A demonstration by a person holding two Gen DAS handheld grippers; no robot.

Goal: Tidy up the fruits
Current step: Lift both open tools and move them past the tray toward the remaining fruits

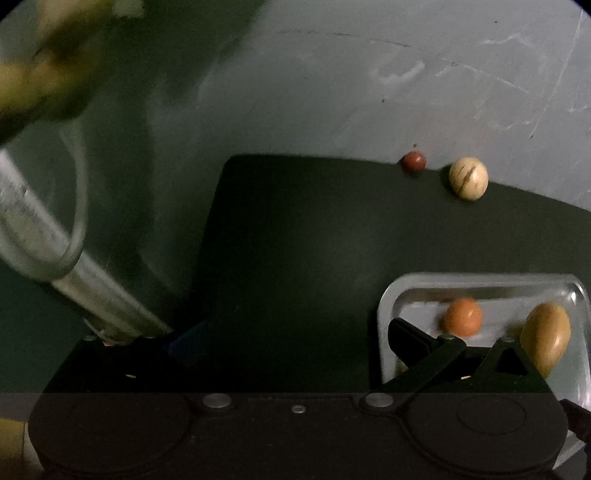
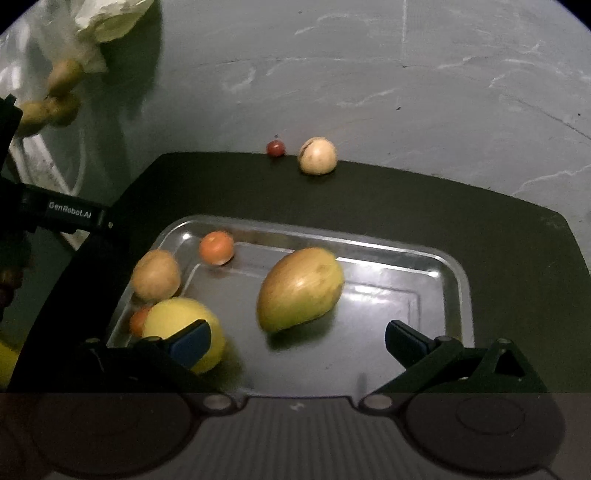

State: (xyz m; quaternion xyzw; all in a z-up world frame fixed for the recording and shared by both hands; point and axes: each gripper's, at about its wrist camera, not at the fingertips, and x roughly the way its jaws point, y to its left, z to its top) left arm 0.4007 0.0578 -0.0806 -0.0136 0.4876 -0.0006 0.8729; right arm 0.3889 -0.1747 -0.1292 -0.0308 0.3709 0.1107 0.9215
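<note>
In the right wrist view a steel tray (image 2: 369, 245) lies on a dark mat (image 2: 498, 240). It holds a mango (image 2: 301, 288), an orange (image 2: 217, 247), a yellow round fruit (image 2: 184, 328) and a small orange fruit (image 2: 138, 319). A brown fruit (image 2: 157, 275) rests at the tray's left rim. My right gripper (image 2: 298, 343) hangs open over the tray's near side, holding nothing. At the mat's far edge sit a small red fruit (image 2: 276, 148) and a pale round fruit (image 2: 317, 155). My left gripper (image 1: 295, 338) is open and empty over the mat, left of the tray (image 1: 480, 277).
A metal leg (image 1: 74, 273) slants across the left of the left wrist view. Blurred yellow-brown lumps (image 2: 51, 107) and a white bag (image 2: 107, 18) lie at the far left on the grey floor (image 2: 406, 92). The left gripper's body (image 2: 70, 216) shows beside the tray.
</note>
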